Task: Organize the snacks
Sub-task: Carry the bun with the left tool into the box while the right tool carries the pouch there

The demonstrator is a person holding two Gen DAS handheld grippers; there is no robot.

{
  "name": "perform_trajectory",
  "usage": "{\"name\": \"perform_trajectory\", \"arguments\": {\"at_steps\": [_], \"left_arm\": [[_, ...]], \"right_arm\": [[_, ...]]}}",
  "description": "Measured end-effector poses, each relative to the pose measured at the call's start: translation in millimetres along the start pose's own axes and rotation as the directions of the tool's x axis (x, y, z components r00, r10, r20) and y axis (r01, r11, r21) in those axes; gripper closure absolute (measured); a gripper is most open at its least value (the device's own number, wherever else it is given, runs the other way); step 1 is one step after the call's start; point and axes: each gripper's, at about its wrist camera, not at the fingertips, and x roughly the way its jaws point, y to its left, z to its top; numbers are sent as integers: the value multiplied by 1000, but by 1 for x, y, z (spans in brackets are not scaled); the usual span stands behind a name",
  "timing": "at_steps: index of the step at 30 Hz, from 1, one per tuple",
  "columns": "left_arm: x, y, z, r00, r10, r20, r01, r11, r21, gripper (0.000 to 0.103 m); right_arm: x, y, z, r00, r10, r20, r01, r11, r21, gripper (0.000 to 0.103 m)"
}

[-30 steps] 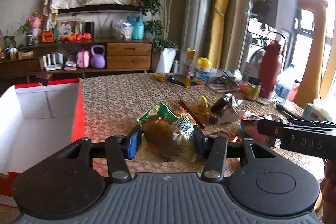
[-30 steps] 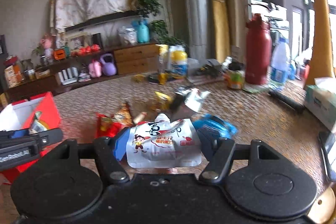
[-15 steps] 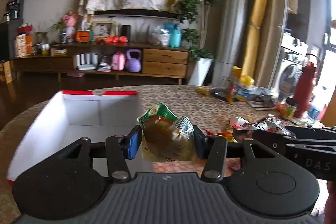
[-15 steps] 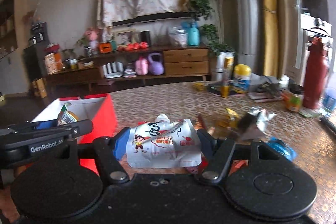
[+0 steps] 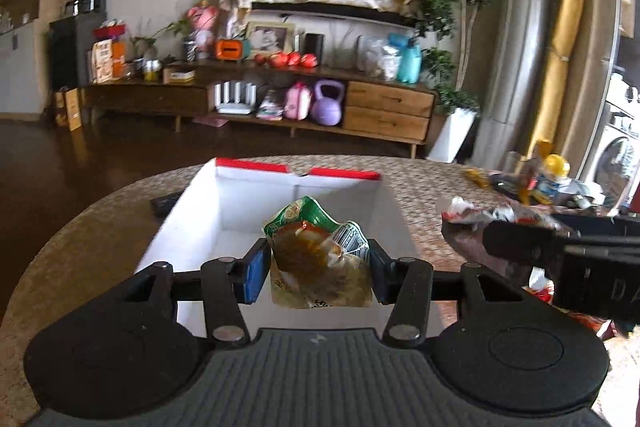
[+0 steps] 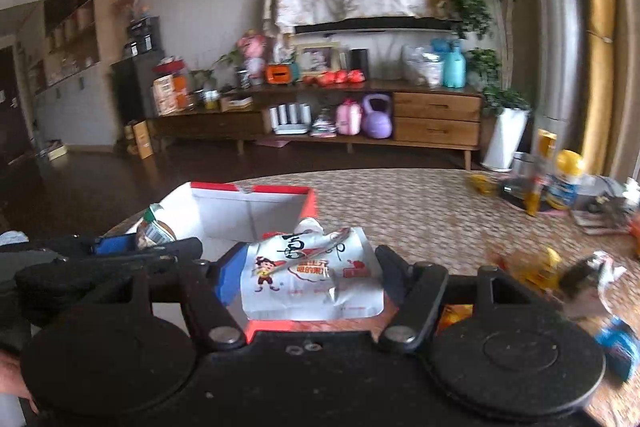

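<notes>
Two grippers loaded | left gripper point(image 5: 316, 273) fingers clamp green-brown snack pouch point(image 5: 318, 259), held over the box | right gripper point(image 6: 308, 277) fingers pinch white cartoon pouch point(image 6: 312, 275) above the near box rim | red-and-white box point(image 5: 200, 211) sits on desk point(image 6: 420, 211) | loose snacks point(image 6: 536, 267) lie right.

Left claw point(image 5: 316, 267) and right claw point(image 6: 310, 277), side by side, both clamped.
</notes>
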Motion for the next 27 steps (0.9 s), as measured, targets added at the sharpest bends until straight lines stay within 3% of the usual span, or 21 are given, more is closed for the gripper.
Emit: {"name": "perform_trajectory", "arguments": {"at_steps": [13,27], "left_arm": [[37,43,-11,993,63,-101,-68,997,-43,53],[48,46,-21,981,62,-181,-62,998,6,52]], "right_arm": [[66,46,22,992,98,-85,-104,992,-67,36],[124,67,5,962,88,-259,-122,985,-121,36]]}}
